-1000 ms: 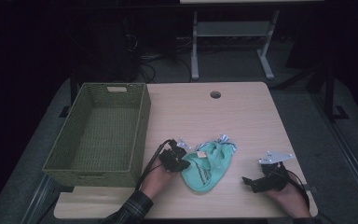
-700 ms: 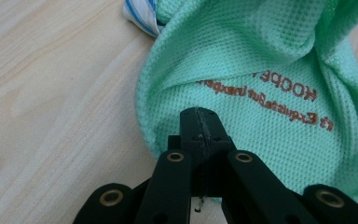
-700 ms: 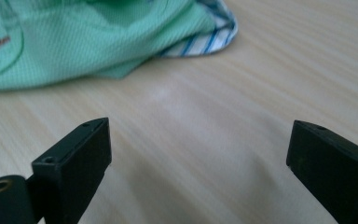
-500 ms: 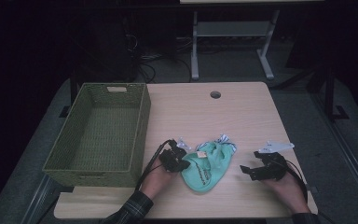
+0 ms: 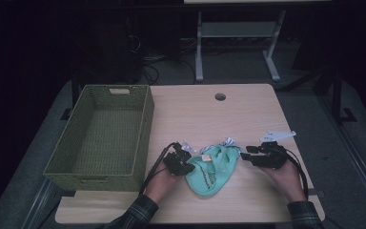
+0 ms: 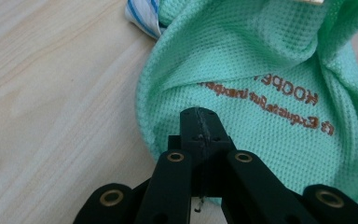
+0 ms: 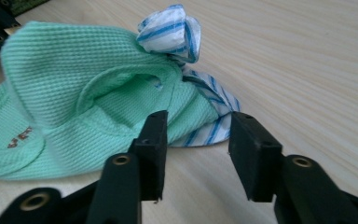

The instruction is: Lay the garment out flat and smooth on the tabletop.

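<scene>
2 grippers flank a green cloth point(image 5: 213, 168) lying on the table point(image 5: 248, 114) right of the basket point(image 5: 100, 133). The left gripper point(image 5: 187, 164) is clamped tight on its edge. The right gripper point(image 5: 244, 156), jaws just closing, stands part-open at the striped trim point(image 7: 205, 126), gripping nothing.

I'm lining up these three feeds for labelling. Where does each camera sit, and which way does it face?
High view: above the person's side, facing forward and down on the table; forearms, both grippers.
Left gripper view: along shut jaws at the green cloth.
Right gripper view: along parted jaws at the cloth's striped edge.
All share the cloth.
</scene>
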Demonstrator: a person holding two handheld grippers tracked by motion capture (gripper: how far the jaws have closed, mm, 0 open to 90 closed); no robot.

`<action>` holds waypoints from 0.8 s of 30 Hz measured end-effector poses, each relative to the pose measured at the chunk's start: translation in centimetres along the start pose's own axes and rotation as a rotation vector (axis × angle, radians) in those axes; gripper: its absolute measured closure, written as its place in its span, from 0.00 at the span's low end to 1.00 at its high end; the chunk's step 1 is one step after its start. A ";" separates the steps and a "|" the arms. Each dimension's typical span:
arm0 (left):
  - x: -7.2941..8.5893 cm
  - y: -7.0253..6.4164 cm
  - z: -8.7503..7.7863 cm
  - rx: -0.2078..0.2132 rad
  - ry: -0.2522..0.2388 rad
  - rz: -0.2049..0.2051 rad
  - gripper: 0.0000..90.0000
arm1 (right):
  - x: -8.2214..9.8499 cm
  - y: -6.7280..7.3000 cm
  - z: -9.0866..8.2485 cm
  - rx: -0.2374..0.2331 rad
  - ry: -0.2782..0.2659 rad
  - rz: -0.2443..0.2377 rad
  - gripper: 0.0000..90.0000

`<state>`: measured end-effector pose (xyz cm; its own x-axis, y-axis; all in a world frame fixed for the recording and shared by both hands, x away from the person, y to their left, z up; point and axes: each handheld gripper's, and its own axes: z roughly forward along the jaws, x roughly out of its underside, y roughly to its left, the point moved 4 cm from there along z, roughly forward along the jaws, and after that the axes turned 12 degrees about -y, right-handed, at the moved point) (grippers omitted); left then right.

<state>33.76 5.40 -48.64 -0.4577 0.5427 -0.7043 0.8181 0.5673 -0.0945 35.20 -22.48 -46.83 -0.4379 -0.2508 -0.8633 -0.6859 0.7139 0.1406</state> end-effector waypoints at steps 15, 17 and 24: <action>0.0 0.0 0.0 -0.004 -0.001 0.004 1.00 | -0.8 -0.7 3.6 -0.029 0.027 0.003 0.82; 0.0 0.0 0.0 -0.003 0.004 0.008 1.00 | -0.5 -0.6 4.0 -0.023 0.048 -0.001 0.82; 0.0 -0.1 0.0 -0.006 -0.002 0.016 1.00 | 0.5 -0.8 4.6 -0.018 0.086 -0.006 0.87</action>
<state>33.66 5.36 -48.64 -0.4443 0.5505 -0.7068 0.8232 0.5622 -0.0796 38.21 -20.17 -49.59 -0.4816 -0.3101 -0.8197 -0.6984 0.7008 0.1452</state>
